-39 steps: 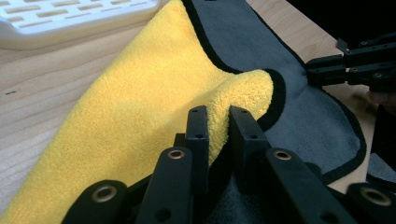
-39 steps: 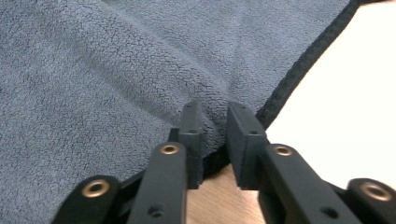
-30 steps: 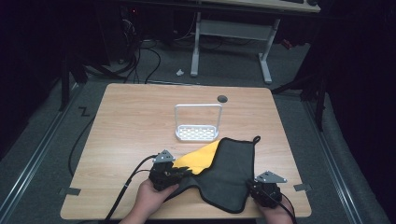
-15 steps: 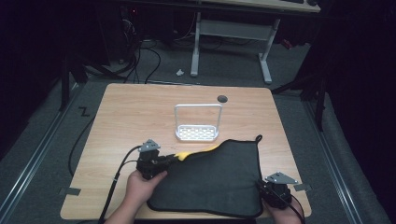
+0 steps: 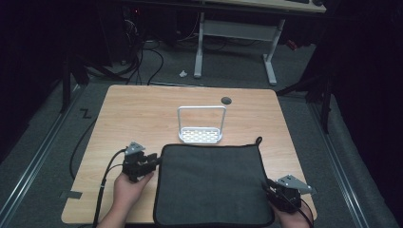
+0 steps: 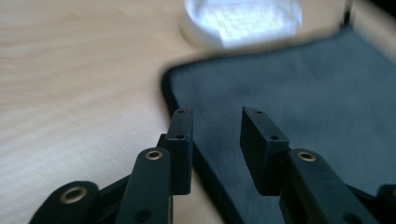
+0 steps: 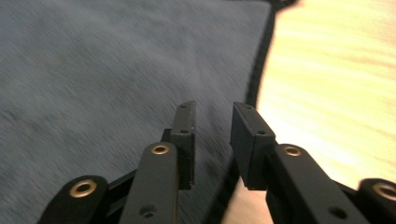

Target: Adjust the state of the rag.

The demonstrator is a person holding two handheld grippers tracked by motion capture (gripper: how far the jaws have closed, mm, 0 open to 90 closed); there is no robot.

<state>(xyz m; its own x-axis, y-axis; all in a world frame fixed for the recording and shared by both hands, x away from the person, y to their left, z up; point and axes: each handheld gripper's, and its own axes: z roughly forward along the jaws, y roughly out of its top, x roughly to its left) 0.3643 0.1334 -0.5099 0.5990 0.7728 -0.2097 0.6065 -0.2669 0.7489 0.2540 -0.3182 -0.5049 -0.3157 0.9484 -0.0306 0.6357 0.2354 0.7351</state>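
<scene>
Both grippers' jaws have just been opening and stand apart, empty, over the mat (image 5: pixel 211 185), the left gripper (image 5: pixel 154 160) at its left edge, the right gripper (image 5: pixel 269 186) at its right edge, partly hidden by its own plate.

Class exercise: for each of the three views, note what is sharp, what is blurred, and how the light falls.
High view: evenly lit table and dark mat are sharp, and the room behind is nearly black. Left gripper view: the jaws are crisp, while the white rack is blurred and glaring. Right gripper view: the mat is softly smeared and the wood is overexposed yellow.
</scene>
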